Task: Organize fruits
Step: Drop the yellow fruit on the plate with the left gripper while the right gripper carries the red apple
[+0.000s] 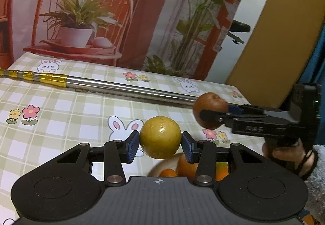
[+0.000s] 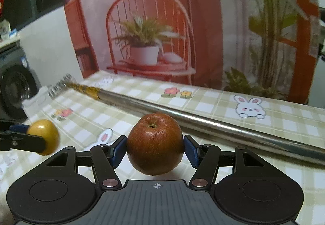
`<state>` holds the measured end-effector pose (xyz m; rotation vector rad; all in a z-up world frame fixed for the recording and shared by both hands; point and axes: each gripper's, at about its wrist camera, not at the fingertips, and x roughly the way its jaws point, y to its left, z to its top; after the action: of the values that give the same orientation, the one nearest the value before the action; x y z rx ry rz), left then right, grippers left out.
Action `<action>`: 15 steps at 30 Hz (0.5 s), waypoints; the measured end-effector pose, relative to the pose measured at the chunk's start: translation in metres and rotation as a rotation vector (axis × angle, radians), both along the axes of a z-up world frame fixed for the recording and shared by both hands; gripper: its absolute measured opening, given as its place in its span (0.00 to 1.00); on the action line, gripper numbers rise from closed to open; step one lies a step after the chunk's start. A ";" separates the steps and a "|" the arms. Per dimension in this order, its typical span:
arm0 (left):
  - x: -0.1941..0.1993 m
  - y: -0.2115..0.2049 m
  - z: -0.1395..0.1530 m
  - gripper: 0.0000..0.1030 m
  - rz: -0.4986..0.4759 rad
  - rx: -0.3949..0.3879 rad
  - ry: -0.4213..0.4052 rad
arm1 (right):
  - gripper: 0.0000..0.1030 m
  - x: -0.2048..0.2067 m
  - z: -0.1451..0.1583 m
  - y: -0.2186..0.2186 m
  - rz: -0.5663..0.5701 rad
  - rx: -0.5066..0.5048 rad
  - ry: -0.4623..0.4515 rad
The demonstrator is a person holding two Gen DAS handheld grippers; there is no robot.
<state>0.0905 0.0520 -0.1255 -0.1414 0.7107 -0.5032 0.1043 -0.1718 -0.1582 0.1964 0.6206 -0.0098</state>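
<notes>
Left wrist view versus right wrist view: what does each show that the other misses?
Only the left wrist view shows a bowl of orange fruit below the left gripper. Only the right wrist view shows the washing machine and the pole's comb-like head. Both show the yellow fruit and the brown-red apple in the right gripper.

The tablecloth [image 1: 61, 115] was checked in pale green and white, printed with white pink-eared rabbits and pink and yellow flowers, and the pole [image 1: 121, 87] lying on it was silver steel with gold bands at one end. The left gripper [image 1: 160, 144], black with blue pads, held a yellow round fruit [image 1: 160, 137], while the right gripper [image 2: 155, 150], coloured the same, held a reddish-brown apple [image 2: 155, 143]. The bowl [image 1: 162, 166] was cream, with oranges [image 1: 187, 166] inside, and the backdrop [image 1: 85, 11] showed a red chair and green plants.
</notes>
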 end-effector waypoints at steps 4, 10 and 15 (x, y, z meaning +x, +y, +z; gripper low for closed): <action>-0.011 -0.005 -0.001 0.46 -0.030 0.006 0.012 | 0.55 -0.032 0.018 0.005 -0.025 0.027 -0.044; -0.025 -0.013 -0.001 0.46 -0.084 0.020 0.022 | 0.55 -0.074 0.034 0.014 -0.058 0.046 -0.085; -0.033 -0.020 -0.010 0.46 -0.124 0.002 0.068 | 0.55 -0.100 0.039 0.020 -0.085 0.046 -0.108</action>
<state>0.0578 0.0317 -0.1353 -0.1139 0.7900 -0.6181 0.0039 -0.1520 -0.1196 0.2660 0.5046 -0.0664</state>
